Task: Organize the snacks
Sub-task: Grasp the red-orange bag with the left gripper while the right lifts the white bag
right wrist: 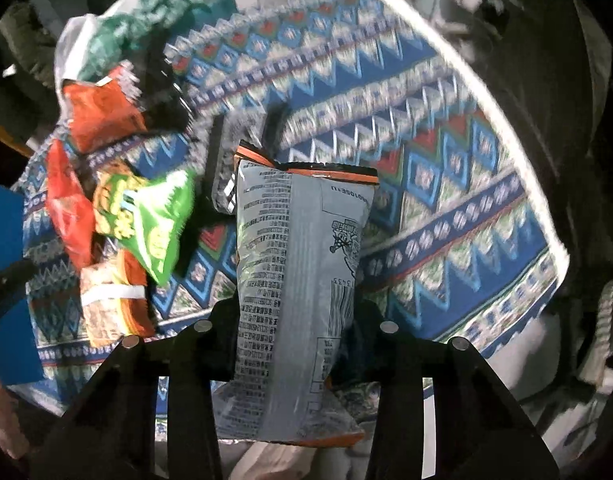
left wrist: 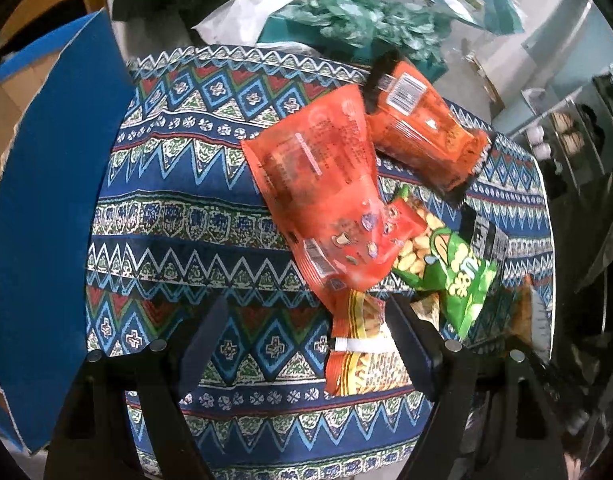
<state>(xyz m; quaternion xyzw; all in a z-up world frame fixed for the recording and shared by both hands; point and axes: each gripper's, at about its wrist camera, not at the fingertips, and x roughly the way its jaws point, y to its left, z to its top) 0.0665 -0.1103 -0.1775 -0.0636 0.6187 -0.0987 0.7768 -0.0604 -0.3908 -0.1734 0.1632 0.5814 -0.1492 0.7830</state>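
The tabletop (left wrist: 178, 216) is the biggest thing here. It wears a bright cloth with blue zigzags and diamonds. A big blue board (left wrist: 54, 208) stands at its left edge.

The snacks sit in a heap on the right part of the cloth in the left wrist view. A big red bag (left wrist: 318, 184) lies on top in the middle. An orange bag with a black end (left wrist: 422, 128) touches it at the far side. A green bag (left wrist: 458, 276) pokes out just beside the red one, and a small orange and yellow pack (left wrist: 358, 356) lies nearest.

The right gripper (right wrist: 294, 332) pinches a tall grey bag (right wrist: 298, 280). The bag sticks up between the two fingers, which press on its sides, and it looks to be held above the cloth. No earlier picture is given, so only the pinch can be told.

The left gripper (left wrist: 306, 340) is spread wide and holds nothing. The small orange and yellow pack lies between its fingers, but they do not touch it.

The step now looks like moving the grey bag to its place. To do it well, hold it gently so it does not crush. Keep it upright and set it down flat on a bare bit of cloth, away from the heap. The bag is slippery and puffy, so it could slide out.
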